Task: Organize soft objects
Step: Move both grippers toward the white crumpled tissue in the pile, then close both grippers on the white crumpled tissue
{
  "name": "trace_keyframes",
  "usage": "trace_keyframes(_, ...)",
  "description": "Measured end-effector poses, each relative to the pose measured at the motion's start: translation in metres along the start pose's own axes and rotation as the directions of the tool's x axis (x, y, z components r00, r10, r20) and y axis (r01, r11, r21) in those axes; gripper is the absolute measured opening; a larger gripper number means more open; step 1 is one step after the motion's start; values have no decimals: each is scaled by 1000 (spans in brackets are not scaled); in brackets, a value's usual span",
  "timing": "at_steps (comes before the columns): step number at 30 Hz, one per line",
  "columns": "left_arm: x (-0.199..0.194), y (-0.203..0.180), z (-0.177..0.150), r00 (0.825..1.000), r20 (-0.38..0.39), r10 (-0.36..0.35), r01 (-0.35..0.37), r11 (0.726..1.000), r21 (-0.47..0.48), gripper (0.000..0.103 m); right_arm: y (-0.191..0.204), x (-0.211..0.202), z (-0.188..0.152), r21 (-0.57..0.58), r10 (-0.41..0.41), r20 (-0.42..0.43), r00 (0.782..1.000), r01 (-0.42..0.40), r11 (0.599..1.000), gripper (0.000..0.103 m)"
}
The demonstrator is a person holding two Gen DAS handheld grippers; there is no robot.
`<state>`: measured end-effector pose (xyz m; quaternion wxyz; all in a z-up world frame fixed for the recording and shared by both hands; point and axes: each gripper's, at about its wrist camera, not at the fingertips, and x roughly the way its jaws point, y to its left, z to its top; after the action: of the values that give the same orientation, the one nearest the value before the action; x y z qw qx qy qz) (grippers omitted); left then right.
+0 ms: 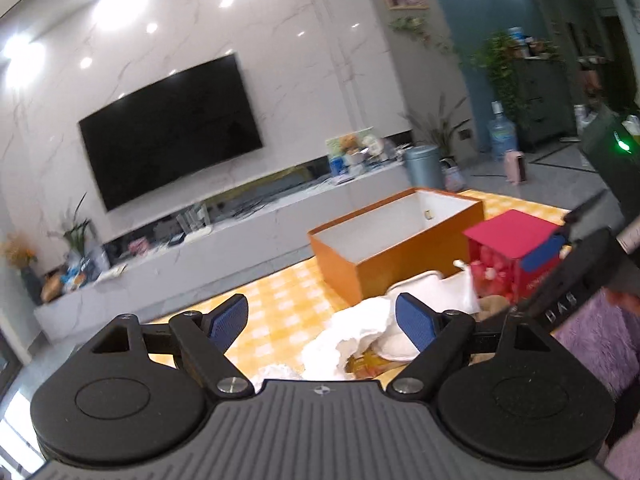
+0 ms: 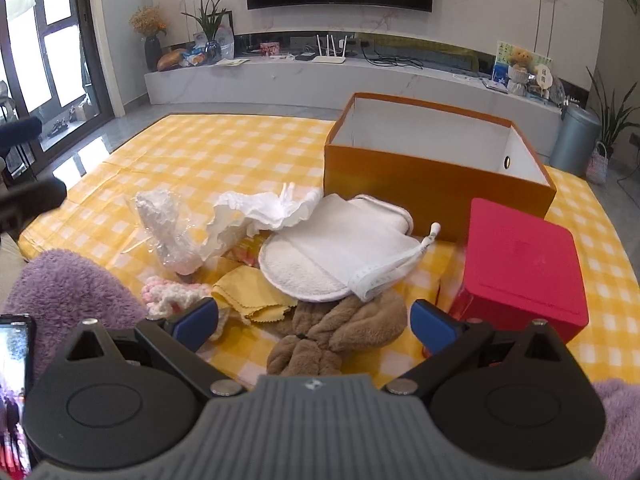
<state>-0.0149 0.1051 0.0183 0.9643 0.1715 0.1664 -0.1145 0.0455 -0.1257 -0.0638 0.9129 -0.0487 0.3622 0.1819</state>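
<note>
Nothing gripped yet: right gripper (image 2: 314, 326) spread wide over the brown plush cloth (image 2: 332, 336); left gripper (image 1: 322, 320) likewise wide. Next, closure on cloth, transfer to open orange cardboard box (image 2: 400, 184) judged required.

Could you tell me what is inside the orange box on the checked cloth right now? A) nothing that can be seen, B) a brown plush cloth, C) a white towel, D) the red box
A: in the right wrist view the orange box shows only bare white inner walls, while the brown plush cloth, the white towel and the red box all lie outside it on the checked cloth.
</note>
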Motion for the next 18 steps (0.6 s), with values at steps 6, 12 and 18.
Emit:
trace_keyframes(6, 25, -3, 2, 990, -86, -107, 106, 994, -24, 95, -3, 13, 7, -40, -56, 14, 998, 57, 998, 100)
trace_keyframes(12, 55, -7, -1, 978, -159, -135, 137, 991, 2, 89, -8, 28, 17, -93, -46, 8, 999, 46, 995, 90)
trace_keyframes(18, 96, -2, -5, 953, -266, -143, 152, 988, 13, 88, -12, 48, 30, -129, -39, -3, 999, 38, 991, 90)
